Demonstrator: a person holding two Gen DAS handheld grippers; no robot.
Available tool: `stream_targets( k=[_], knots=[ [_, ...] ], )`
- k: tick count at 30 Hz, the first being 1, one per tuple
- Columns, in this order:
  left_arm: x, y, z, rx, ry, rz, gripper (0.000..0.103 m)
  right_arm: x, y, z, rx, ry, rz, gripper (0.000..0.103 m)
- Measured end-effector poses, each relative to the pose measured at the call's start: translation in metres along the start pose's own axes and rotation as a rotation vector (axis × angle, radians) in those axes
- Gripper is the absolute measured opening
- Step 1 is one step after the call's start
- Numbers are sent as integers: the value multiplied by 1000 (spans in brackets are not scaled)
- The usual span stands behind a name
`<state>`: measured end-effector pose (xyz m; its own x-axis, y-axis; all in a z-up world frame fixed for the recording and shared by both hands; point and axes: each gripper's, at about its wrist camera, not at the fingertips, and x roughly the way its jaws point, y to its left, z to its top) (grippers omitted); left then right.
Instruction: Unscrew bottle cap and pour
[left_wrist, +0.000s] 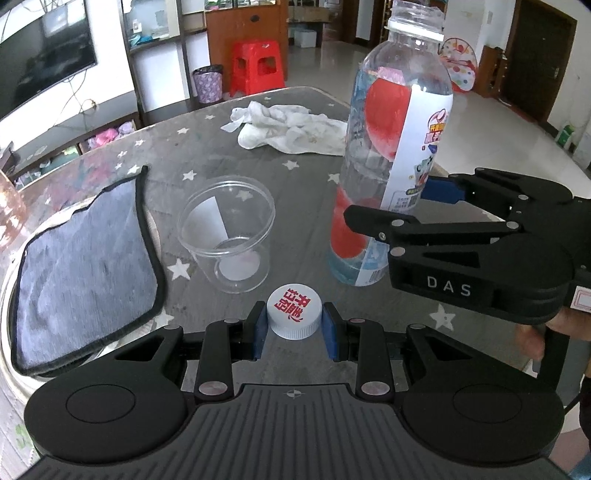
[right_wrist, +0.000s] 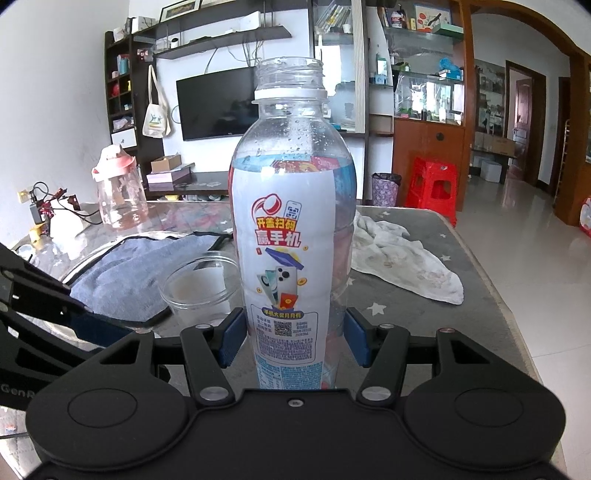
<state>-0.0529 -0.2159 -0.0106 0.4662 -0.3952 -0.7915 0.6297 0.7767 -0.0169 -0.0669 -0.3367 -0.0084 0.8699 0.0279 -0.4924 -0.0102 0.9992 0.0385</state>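
The uncapped clear bottle (left_wrist: 391, 147), with a white and red label and water inside, stands upright on the table; it also shows in the right wrist view (right_wrist: 291, 236). My right gripper (right_wrist: 293, 341) is around its lower body, pads at each side with small gaps; it also shows in the left wrist view (left_wrist: 388, 199). The white cap (left_wrist: 293, 312) with red print rests on the table between the pads of my left gripper (left_wrist: 294, 330), small gaps on both sides. An empty clear plastic cup (left_wrist: 227, 232) stands upright left of the bottle, also in the right wrist view (right_wrist: 201, 288).
A grey-blue cloth (left_wrist: 85, 266) lies at the left. A crumpled white rag (left_wrist: 291, 127) lies behind the bottle. A pink-lidded jug (right_wrist: 118, 188) stands at the table's far side. The table edge (right_wrist: 491, 280) runs along the right.
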Motion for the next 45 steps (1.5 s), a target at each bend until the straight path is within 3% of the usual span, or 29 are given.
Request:
stream_targets(
  k=[45],
  knots=[
    [30,4,-11,-61,21,-6,32,27,-8,-3,48,-4,7,61]
  ],
)
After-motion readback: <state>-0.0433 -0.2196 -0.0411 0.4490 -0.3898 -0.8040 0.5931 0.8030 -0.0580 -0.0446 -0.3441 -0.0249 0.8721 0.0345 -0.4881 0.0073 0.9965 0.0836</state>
